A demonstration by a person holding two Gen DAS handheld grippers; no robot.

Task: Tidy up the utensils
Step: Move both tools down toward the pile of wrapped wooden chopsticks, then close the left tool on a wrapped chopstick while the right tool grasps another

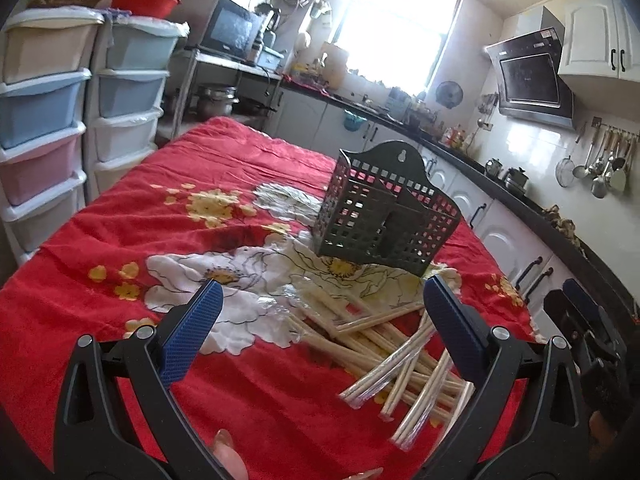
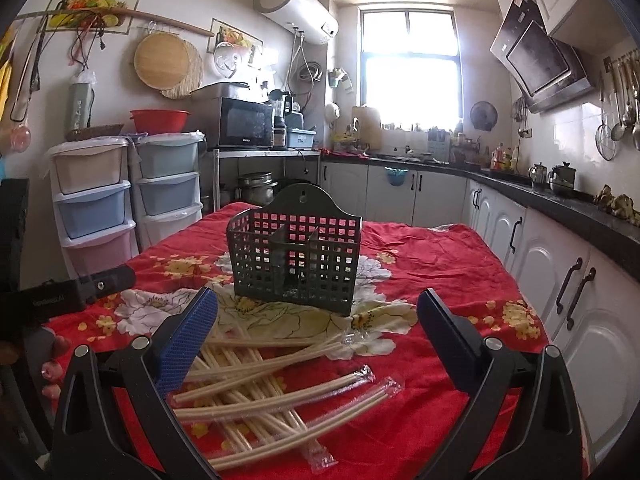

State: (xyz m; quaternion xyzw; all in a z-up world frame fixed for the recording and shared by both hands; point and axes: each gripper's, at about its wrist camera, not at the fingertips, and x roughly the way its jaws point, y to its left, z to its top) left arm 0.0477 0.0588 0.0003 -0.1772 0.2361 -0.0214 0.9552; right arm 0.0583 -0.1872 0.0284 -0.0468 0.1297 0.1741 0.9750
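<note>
Both pairs of jaws are spread wide and nothing is held: the left gripper (image 1: 320,312) and the right gripper (image 2: 318,320) are each poised above the pile of wrapped chopsticks (image 2: 280,380), which lies criss-crossed on the red floral tablecloth (image 2: 420,264) at the near side of the table. Just beyond the pile, apart from it, the dark perforated utensil holder (image 2: 294,258) stands upright, its compartments apparently empty but for something small at the bottom that cannot be made out.

No pair seems yet to have been sorted, so the task is judged to be at its start, with the first pick in hand. A single wrapped pair would need to be singled out; those at the right edge of the pile lie freest and could be pinched across their width, then tipped upright over a compartment.

Open cloth is left to the right of the pile and around the holder. In the left wrist view the pile is blurred. The near table edge is hidden behind the grippers.
</note>
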